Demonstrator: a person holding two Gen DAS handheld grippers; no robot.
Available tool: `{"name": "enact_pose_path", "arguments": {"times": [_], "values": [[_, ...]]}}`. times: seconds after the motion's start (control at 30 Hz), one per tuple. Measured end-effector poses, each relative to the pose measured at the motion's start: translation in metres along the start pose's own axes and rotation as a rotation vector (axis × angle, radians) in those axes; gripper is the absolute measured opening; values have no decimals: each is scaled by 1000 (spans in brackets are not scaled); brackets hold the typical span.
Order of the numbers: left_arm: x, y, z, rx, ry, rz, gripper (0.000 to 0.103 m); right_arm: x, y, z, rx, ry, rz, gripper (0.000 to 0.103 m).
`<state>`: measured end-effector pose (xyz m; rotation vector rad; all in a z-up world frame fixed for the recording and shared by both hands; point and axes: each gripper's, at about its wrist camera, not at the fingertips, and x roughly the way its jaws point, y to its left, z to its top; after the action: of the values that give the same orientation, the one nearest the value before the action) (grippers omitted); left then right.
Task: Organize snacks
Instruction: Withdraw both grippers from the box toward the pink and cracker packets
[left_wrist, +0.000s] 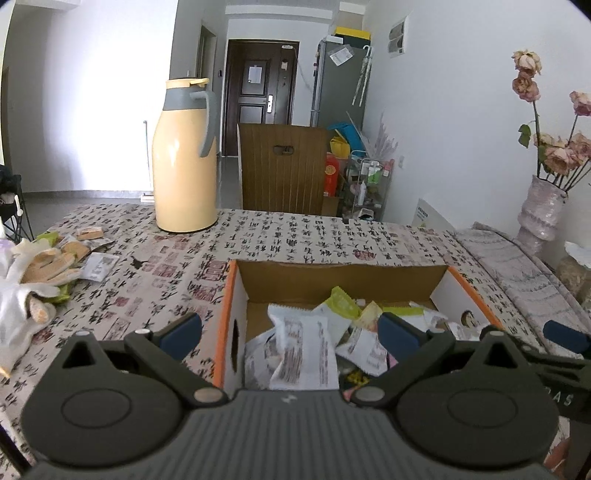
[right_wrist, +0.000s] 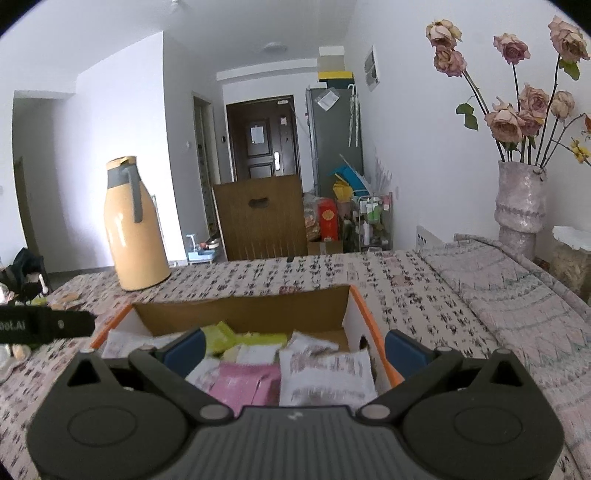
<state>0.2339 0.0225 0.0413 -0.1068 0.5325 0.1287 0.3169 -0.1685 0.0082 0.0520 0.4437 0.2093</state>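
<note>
snack packets (left_wrist: 303, 347) in box (left_wrist: 227, 314), between both spread jaws.

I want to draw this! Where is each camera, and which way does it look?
Left wrist: sits on the left hand-held gripper, open, facing the snack box and the flask; the right hand-held gripper's tip shows at the right edge.
Right wrist: sits on the right hand-held gripper, open, facing the same box and a vase.
Both share the box, flask, door.
</note>
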Motion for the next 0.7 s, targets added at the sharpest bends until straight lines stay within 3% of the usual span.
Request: {"name": "enact_pose_path", "arguments": {"times": [0.37, 0.7], "values": [[-32, 24, -43, 10, 71, -9, 103, -36, 19, -52, -35, 142, 15, 103], [-38, 39, -80, 18, 151, -23, 103, -21, 30, -96, -32, 314, 5, 103]]}}
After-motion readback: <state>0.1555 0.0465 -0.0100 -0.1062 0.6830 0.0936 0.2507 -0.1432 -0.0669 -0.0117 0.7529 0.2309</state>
